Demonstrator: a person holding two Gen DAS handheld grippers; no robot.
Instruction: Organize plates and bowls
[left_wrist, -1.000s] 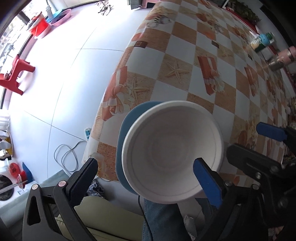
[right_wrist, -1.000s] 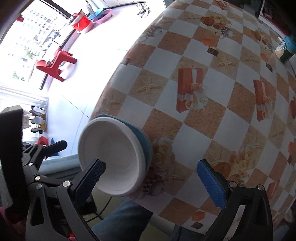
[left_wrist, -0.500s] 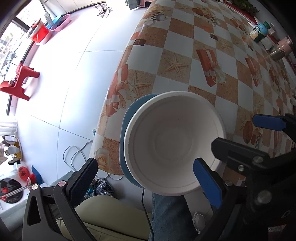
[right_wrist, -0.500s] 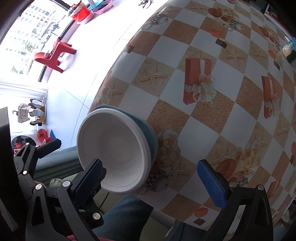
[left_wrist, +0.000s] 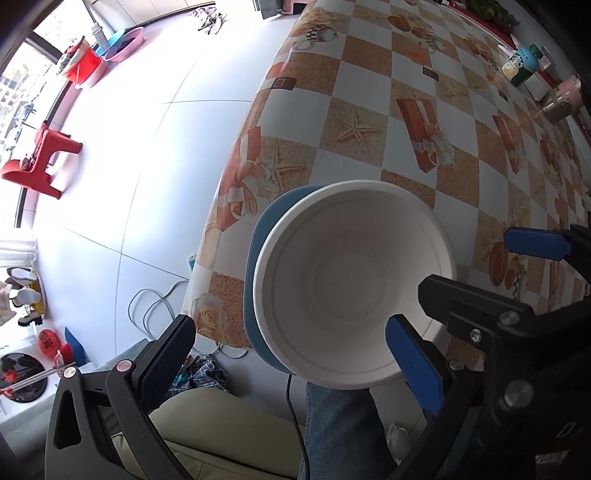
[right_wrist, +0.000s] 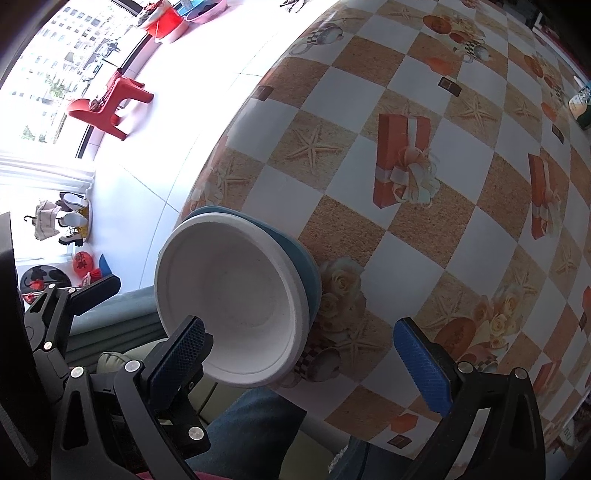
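A white bowl (left_wrist: 347, 288) sits nested on a blue plate (left_wrist: 255, 251) at the near corner of the table. Both also show in the right wrist view, the bowl (right_wrist: 229, 306) above the blue plate (right_wrist: 303, 258). My left gripper (left_wrist: 291, 354) is open and empty, its fingers on either side of the bowl's near rim without touching. My right gripper (right_wrist: 306, 354) is open and empty, just right of the bowl; its left finger (right_wrist: 184, 347) overlaps the bowl's near rim in the image.
The table wears a checkered orange and white cloth (left_wrist: 406, 122). A green cup (left_wrist: 521, 66) and a metal cup (left_wrist: 557, 103) stand at the far right edge. A red stool (left_wrist: 40, 162) and basins (left_wrist: 122, 44) are on the white floor. The person's knee (left_wrist: 340, 424) is below the bowl.
Both grippers have drawn back and up slightly from the bowl and plate. The right gripper has come closer to the left one. The bowl and plate have not moved.
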